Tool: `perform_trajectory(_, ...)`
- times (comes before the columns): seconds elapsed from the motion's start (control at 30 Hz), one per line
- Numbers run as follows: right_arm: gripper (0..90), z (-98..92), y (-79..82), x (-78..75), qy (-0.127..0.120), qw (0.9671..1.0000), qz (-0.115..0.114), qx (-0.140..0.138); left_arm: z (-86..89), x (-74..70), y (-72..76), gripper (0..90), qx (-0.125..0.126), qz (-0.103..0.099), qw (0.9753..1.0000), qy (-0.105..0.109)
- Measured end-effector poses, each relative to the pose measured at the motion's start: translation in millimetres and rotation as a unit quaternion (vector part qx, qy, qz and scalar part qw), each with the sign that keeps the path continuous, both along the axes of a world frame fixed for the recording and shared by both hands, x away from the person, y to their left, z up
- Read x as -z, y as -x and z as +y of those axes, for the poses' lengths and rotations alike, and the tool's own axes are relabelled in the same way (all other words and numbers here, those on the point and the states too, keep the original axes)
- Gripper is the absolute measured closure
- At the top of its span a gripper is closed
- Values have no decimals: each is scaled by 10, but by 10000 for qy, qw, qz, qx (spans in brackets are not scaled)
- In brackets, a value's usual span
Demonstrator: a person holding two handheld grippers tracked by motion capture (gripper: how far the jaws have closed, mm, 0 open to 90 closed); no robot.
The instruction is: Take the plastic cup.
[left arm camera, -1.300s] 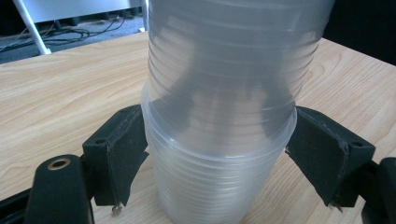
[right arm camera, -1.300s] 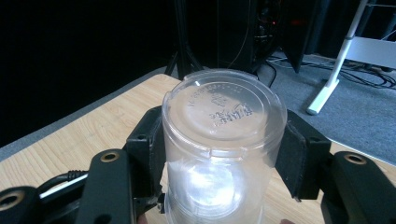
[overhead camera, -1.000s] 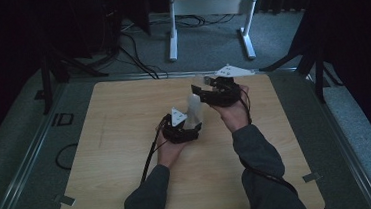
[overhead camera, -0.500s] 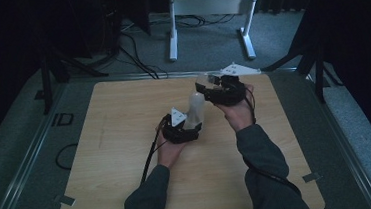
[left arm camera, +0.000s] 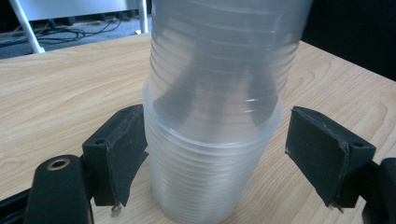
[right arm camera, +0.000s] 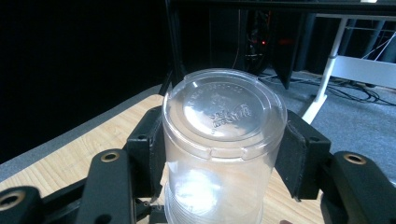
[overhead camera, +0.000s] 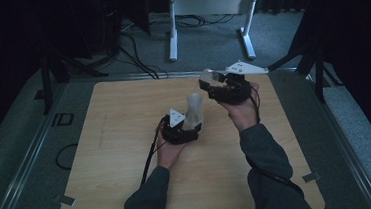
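Your right gripper point(overhead camera: 210, 80) has lifted away toward the table's far edge, its jaws clamped on one clear ribbed plastic cup point(right arm camera: 223, 140), while your left gripper point(overhead camera: 188, 129) stands wide around the stack of clear plastic cups point(left arm camera: 212, 121) on the pale wooden table point(overhead camera: 117, 155).

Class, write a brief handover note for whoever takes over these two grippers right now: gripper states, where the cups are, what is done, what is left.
Left gripper: jaws astride the stack of clear cups, one jaw touching, the other apart.
Right gripper: shut on a single cup, held up off the wooden table, base facing its camera.
Done: one cup is apart from the stack.
Left: probably set it down, then separate more.
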State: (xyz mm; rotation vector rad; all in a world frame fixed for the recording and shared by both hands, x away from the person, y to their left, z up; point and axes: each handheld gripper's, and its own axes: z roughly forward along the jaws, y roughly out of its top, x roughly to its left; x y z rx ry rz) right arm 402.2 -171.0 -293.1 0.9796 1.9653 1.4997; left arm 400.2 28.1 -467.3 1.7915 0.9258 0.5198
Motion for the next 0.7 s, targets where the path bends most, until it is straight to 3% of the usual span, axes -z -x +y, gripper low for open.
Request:
perform_trajectory(0.33,412,-93,17,5,45,10000,-1,89,23,-22,37,214,-53,-25,10000,-25)
perform_trajectory(0.7,412,-337,59,64,40,9995,55,309,68,-38,90,225,-94,-118,9998,-141)
